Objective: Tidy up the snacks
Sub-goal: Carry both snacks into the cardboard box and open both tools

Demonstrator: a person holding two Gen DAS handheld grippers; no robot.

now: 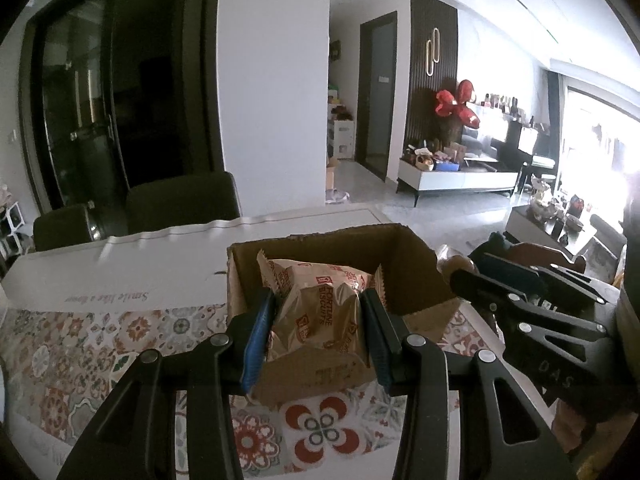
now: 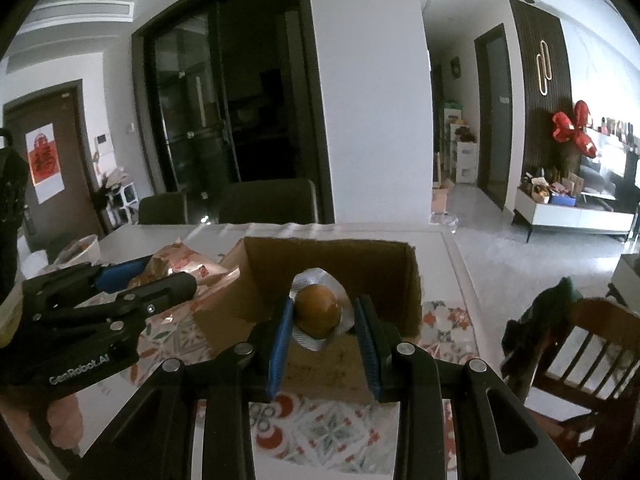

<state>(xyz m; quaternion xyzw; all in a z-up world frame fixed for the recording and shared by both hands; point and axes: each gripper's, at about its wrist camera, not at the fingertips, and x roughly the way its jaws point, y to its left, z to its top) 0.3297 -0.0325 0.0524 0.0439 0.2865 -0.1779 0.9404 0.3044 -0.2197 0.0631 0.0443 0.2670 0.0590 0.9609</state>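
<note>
My left gripper point(image 1: 318, 300) is shut on a tan biscuit packet point(image 1: 320, 300) with red print, held just above the near wall of an open cardboard box point(image 1: 404, 258). My right gripper point(image 2: 322, 312) is shut on a round brown snack sealed in clear and silver wrap point(image 2: 318, 310), held over the near edge of the same cardboard box point(image 2: 380, 276). In the left wrist view the right gripper point(image 1: 464, 270) shows at the right, beside the box. The left gripper point(image 2: 148, 272) with its biscuit packet point(image 2: 180, 264) appears at the left of the right wrist view.
The box stands on a table with a patterned tile cloth point(image 1: 80, 344) and a white strip point(image 1: 140, 264) beyond it. Dark chairs point(image 1: 184, 200) stand at the far side. A wooden chair point(image 2: 592, 344) with a dark garment is at the right. A white bowl point(image 2: 80, 250) sits far left.
</note>
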